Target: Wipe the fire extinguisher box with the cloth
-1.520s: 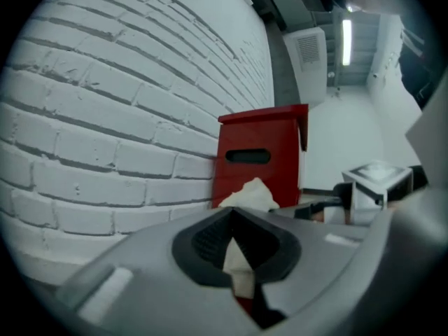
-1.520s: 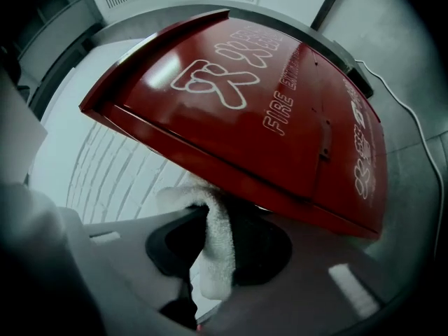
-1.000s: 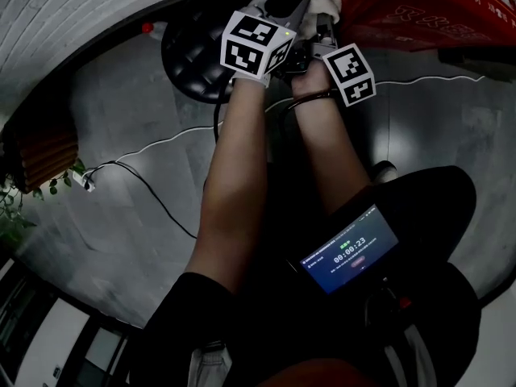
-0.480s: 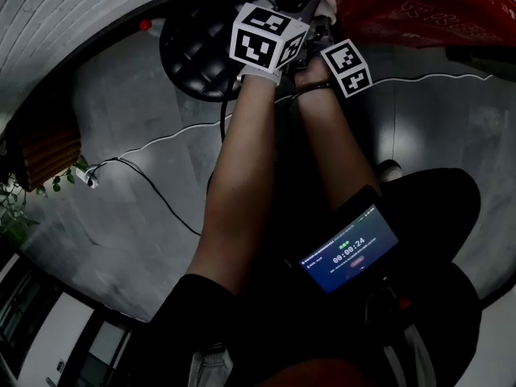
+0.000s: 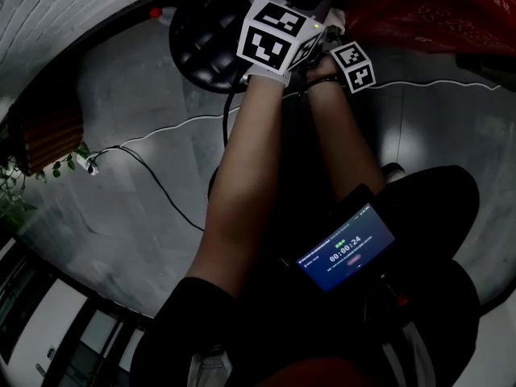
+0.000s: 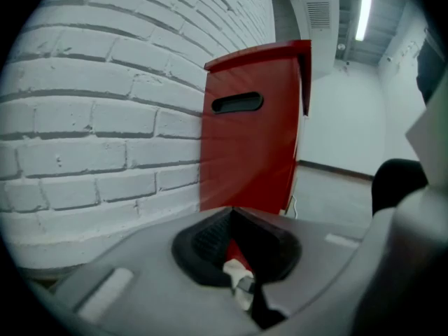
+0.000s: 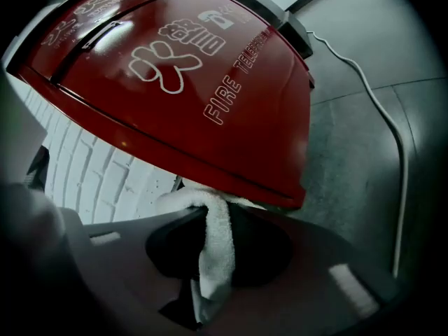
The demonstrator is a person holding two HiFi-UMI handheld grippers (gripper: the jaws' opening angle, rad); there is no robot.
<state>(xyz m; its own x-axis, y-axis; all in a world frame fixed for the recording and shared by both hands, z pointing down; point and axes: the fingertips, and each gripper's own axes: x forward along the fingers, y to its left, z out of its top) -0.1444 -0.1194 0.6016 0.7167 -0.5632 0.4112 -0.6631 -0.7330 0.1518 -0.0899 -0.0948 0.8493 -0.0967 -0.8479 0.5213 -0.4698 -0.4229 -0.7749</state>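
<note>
Grippers have edged farther and to the right over the last second, closing on the red fire extinguisher box (image 7: 175, 82), so wiping looks about to start. The right gripper (image 7: 210, 226) clamps the white cloth (image 7: 215, 257), whose top touches the box's lower rim. The left gripper (image 6: 236, 254) is nearly closed, pinching a cloth scrap. Only its view shows the box's slotted side against the brick wall (image 6: 91, 117).

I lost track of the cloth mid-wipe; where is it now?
In the right gripper view the cloth is clamped in the right claw, its top bunched against the lower edge of the fire extinguisher box.
</note>
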